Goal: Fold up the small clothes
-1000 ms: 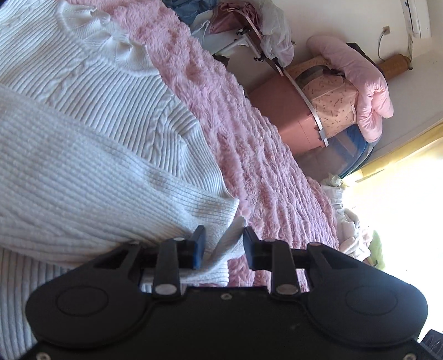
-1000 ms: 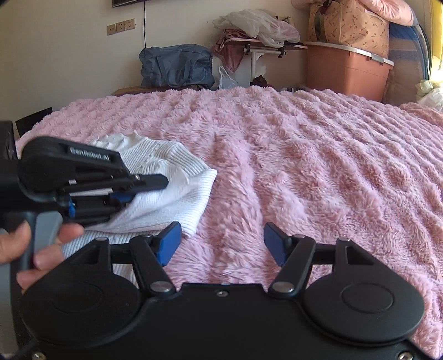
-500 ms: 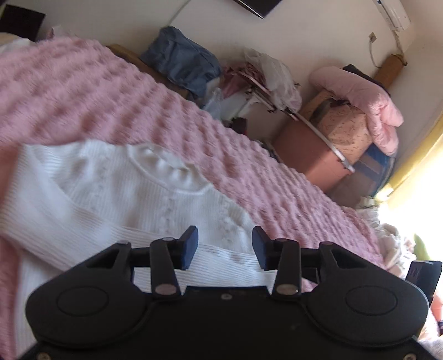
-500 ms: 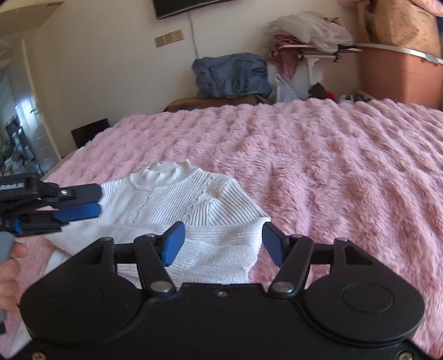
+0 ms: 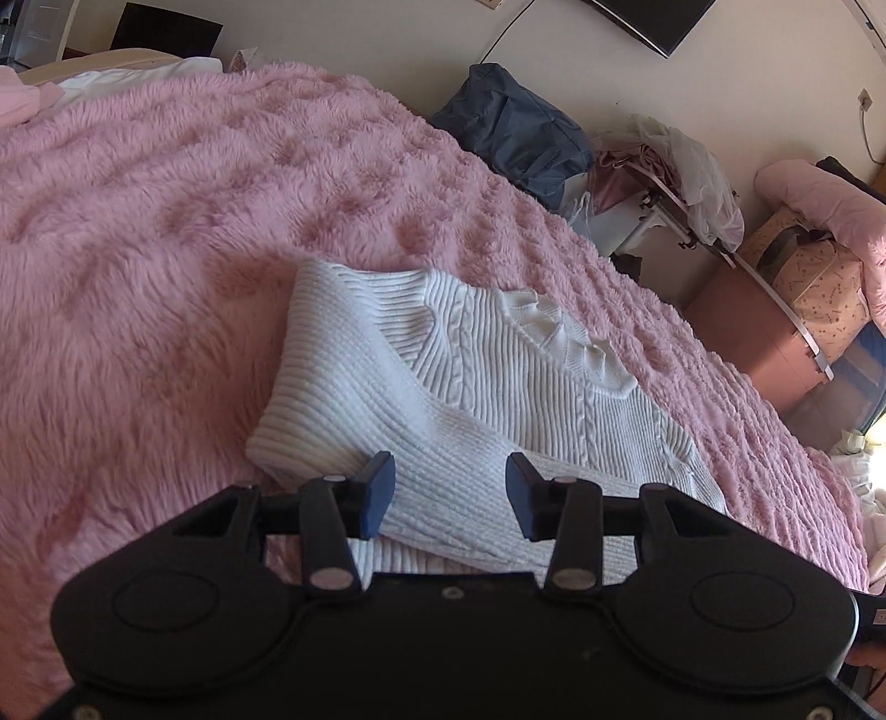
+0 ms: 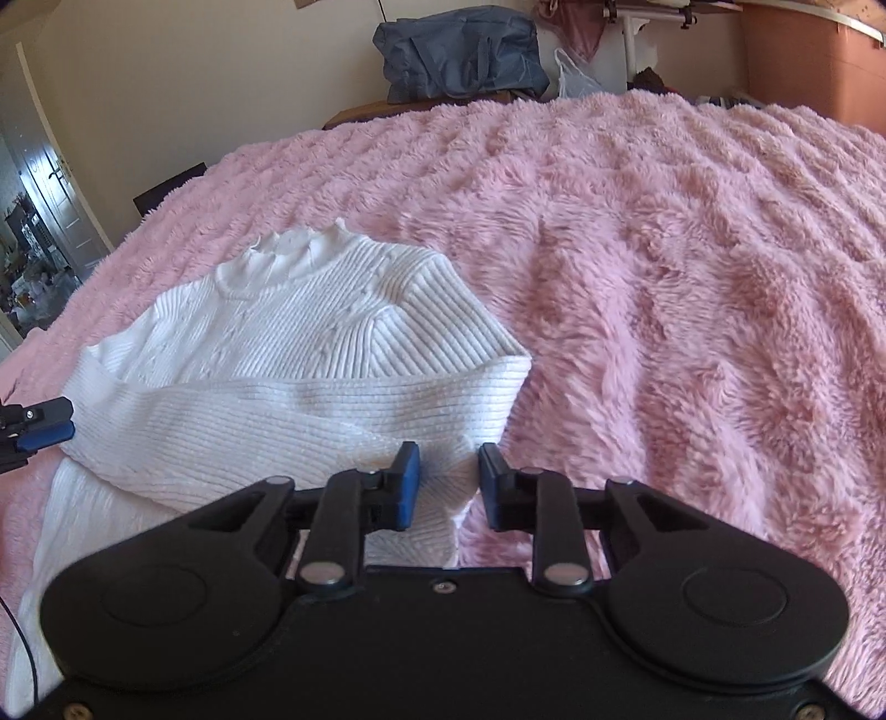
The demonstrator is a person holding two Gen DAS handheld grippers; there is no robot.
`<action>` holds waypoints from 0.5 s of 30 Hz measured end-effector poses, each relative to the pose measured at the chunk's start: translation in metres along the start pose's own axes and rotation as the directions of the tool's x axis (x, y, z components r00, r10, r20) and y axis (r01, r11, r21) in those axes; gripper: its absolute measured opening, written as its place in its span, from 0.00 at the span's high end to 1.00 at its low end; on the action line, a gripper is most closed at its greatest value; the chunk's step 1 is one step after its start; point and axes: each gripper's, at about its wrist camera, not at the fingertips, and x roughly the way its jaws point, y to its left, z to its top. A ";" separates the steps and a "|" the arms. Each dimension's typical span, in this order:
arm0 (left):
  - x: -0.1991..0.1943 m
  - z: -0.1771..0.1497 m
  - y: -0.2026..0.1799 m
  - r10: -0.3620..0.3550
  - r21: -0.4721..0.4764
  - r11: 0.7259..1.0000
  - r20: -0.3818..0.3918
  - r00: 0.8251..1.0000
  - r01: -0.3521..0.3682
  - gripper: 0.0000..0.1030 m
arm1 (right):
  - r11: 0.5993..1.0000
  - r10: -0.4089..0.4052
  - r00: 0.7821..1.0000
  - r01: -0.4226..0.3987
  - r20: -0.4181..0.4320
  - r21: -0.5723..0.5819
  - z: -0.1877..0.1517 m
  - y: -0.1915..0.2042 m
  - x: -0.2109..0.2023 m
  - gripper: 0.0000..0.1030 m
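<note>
A white ribbed knit sweater (image 5: 498, 387) lies on the pink fluffy bedspread (image 5: 166, 221), with a sleeve folded across its body. My left gripper (image 5: 451, 493) is open and empty, hovering over the folded sleeve. In the right wrist view the sweater (image 6: 310, 354) lies at the left, collar pointing away. My right gripper (image 6: 447, 484) is open with a narrow gap, above the sweater's lower right edge, holding nothing. The left gripper's blue fingertips (image 6: 47, 426) show at the far left edge, beside the sweater.
Beyond the bed's far edge are a blue bag (image 6: 459, 52), a rack with clothes (image 5: 664, 160) and a brown storage box (image 5: 747, 338) with pink bedding on top. A door (image 6: 50, 205) stands at the left. The pink bedspread (image 6: 692, 277) extends to the right.
My left gripper let go of the sleeve, opened wider and drew back from the sweater. My right gripper moved in over the sweater's lower right edge and its fingers narrowed.
</note>
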 end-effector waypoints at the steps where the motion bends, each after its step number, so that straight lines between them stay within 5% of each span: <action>1: 0.001 0.000 0.002 0.000 0.000 1.000 0.001 1.000 0.000 0.57 | 1.000 0.000 1.000 0.000 0.004 -0.009 0.000 0.001 -0.002 0.86; 7: 0.003 -0.002 -0.004 0.001 -0.004 1.000 0.007 1.000 -0.001 0.56 | 0.998 -0.013 1.000 0.013 0.011 -0.057 0.001 0.008 -0.008 0.91; 15: -0.012 0.008 -0.004 0.016 -0.040 0.999 0.102 0.995 -0.012 0.56 | 1.000 -0.009 0.987 0.013 0.158 -0.027 0.025 0.008 -0.023 0.93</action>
